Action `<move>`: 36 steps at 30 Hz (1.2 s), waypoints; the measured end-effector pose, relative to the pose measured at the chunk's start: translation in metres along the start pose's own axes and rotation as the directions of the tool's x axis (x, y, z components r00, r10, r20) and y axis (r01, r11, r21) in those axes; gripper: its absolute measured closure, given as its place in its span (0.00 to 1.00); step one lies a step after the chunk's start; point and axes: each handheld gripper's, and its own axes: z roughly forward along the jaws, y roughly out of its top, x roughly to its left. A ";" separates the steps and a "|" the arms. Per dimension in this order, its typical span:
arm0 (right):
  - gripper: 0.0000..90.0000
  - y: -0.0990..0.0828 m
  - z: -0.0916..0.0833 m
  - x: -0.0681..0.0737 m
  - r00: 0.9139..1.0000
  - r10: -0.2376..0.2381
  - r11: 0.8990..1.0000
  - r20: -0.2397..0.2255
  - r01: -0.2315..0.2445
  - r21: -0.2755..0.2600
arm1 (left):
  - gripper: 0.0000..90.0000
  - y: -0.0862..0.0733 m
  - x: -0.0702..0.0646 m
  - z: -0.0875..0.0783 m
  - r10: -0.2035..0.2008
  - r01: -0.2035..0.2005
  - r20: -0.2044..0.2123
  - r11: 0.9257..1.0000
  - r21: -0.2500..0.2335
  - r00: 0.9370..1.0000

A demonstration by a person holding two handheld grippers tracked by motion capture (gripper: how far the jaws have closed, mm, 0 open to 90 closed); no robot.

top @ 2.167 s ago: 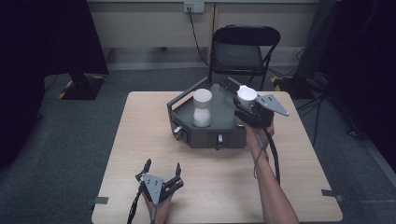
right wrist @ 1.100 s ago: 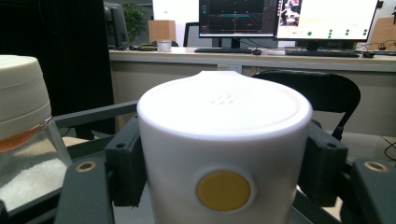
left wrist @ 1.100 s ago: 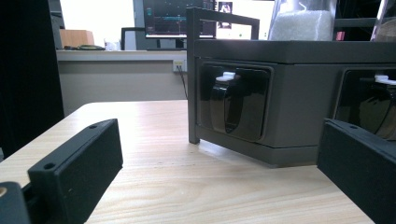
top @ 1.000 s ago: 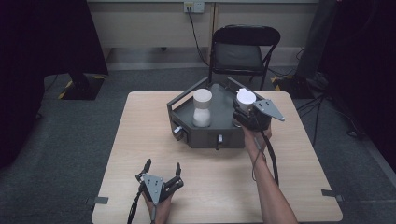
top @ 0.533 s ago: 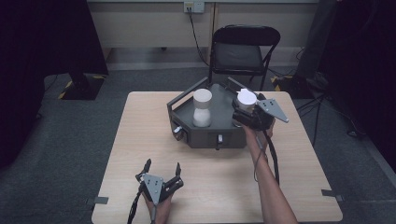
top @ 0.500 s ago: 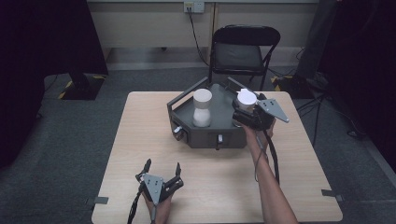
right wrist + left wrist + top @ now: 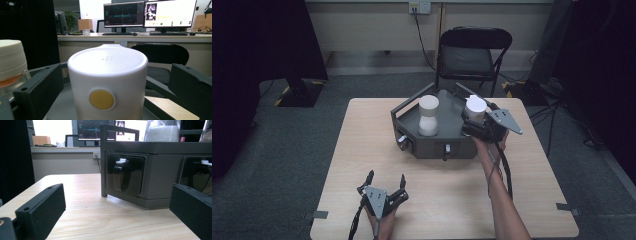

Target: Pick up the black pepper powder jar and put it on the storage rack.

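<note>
I see the jar (image 7: 107, 85) upright, long axis vertical, lid up, its yellow dot facing my right gripper (image 7: 476, 120), at the tray's (image 7: 447, 145) right end. My right jaws, clenched a second ago, have just been opening and now flank it, released. My left gripper (image 7: 386, 182) rests open near the table's (image 7: 362, 150) front edge.

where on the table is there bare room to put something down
The table is bare along its left side, from the grey tray out to the left edge, and in the middle front between the left gripper and the person's right forearm. It is crowded inside the tray: two white containers, with the right gripper open around one.
</note>
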 end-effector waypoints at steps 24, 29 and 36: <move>0.00 -0.012 -0.045 0.006 1.000 0.022 0.999 0.017 -0.021 -0.048 | 0.01 0.000 0.000 0.000 0.000 0.000 0.000 1.000 0.000 1.000; 0.00 -0.027 -0.061 0.007 0.999 0.037 0.998 0.028 -0.036 -0.046 | 0.01 0.000 0.000 0.000 0.000 0.000 0.000 1.000 0.000 1.000; 0.00 -0.040 -0.080 0.009 0.999 0.027 0.999 0.038 -0.025 -0.048 | 0.01 0.000 0.000 0.000 0.000 0.000 0.000 1.000 0.000 1.000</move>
